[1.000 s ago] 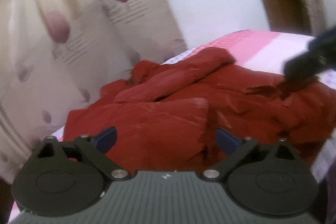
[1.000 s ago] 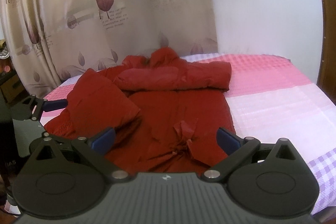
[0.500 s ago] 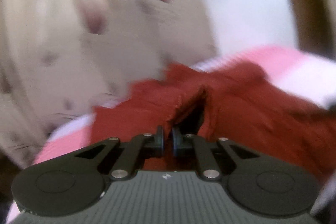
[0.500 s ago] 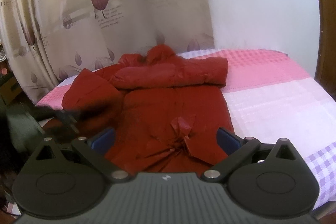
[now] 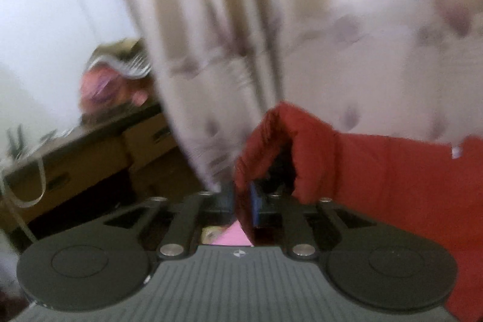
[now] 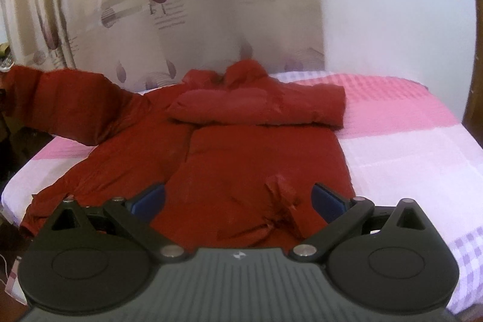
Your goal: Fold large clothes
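Red jacket (image 6: 259, 159) lying on bed (image 6: 407, 147); left gripper (image 5: 241, 201), spread a second ago, now pinching sleeve cuff (image 5: 271, 147), drawing it outward for folding; right gripper (image 6: 238, 198) hovering spread.

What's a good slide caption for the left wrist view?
Left gripper shut on the cuff of the red jacket's sleeve, lifting it in front of the floral curtain.

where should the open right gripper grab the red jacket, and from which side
Likely the bottom hem of the red jacket by the knotted tie, approached low from the near bed edge. That edge lies flat directly ahead of the right gripper; the left gripper already holds the sleeve cuff.
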`<move>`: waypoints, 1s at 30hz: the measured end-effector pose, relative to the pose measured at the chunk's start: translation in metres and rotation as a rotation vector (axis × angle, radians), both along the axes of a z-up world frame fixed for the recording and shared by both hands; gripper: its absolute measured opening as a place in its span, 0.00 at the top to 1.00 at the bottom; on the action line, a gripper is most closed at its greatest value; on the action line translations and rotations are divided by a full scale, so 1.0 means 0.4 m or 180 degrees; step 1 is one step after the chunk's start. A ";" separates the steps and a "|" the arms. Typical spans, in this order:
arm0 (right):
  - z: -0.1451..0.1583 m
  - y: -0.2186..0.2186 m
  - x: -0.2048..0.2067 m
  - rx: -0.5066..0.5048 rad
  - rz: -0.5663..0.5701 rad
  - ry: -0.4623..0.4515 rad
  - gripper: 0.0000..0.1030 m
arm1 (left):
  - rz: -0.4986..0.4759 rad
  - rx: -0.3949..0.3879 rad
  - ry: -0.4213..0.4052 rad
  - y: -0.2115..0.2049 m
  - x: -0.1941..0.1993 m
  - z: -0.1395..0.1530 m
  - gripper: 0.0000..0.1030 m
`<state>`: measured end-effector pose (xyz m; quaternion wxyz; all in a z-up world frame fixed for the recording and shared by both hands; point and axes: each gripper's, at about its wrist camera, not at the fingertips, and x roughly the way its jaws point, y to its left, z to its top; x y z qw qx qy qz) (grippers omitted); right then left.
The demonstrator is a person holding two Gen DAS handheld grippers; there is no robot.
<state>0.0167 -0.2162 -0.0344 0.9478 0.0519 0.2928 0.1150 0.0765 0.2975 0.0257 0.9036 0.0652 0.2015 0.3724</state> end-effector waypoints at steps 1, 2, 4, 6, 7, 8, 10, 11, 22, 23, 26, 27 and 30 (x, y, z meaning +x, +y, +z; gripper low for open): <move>0.004 0.012 0.005 -0.0026 0.0032 -0.0017 0.00 | 0.0116 -0.0005 0.0036 0.024 0.003 -0.015 0.52; 0.009 0.023 0.011 -0.0062 0.0078 -0.0036 0.00 | 0.0204 -0.0017 0.0019 0.041 -0.008 -0.031 0.31; 0.019 0.049 0.029 -0.0149 0.0170 -0.0078 0.00 | 0.0269 -0.0037 -0.0120 0.050 -0.043 -0.056 0.14; 0.032 0.080 0.062 -0.0224 0.0335 -0.0145 0.00 | 0.0168 0.0015 -0.0146 0.029 -0.067 -0.068 0.09; 0.037 0.099 0.084 -0.0277 0.0422 -0.0187 0.00 | 0.0084 -0.0027 -0.0145 0.015 -0.076 -0.072 0.06; 0.041 0.120 0.108 -0.0343 0.0485 -0.0209 0.00 | -0.0008 -0.0104 -0.0162 0.002 -0.089 -0.075 0.05; 0.045 0.172 0.164 -0.0495 0.0664 -0.0307 0.00 | -0.0288 -0.0376 -0.0200 -0.038 -0.104 -0.080 0.05; 0.043 0.204 0.195 -0.0582 0.0766 -0.0393 0.00 | -0.0426 -0.0494 -0.0228 -0.054 -0.105 -0.081 0.05; -0.129 0.485 0.552 -0.1577 0.0756 -0.0426 0.01 | -0.1709 -0.0912 -0.0223 -0.376 -0.185 -0.151 0.04; -0.147 0.495 0.579 -0.1641 0.0737 -0.0375 0.06 | -0.1755 -0.0946 -0.0203 -0.389 -0.181 -0.156 0.03; -0.183 0.493 0.642 -0.1778 0.0671 -0.0184 0.62 | -0.1863 -0.1074 -0.0095 -0.423 -0.171 -0.168 0.03; -0.180 0.481 0.658 -0.1734 0.0657 -0.0100 0.71 | -0.1876 -0.1092 -0.0058 -0.425 -0.166 -0.172 0.03; -0.109 0.396 0.642 -0.1508 0.0584 -0.0305 0.91 | -0.1877 -0.1057 -0.0041 -0.428 -0.169 -0.172 0.03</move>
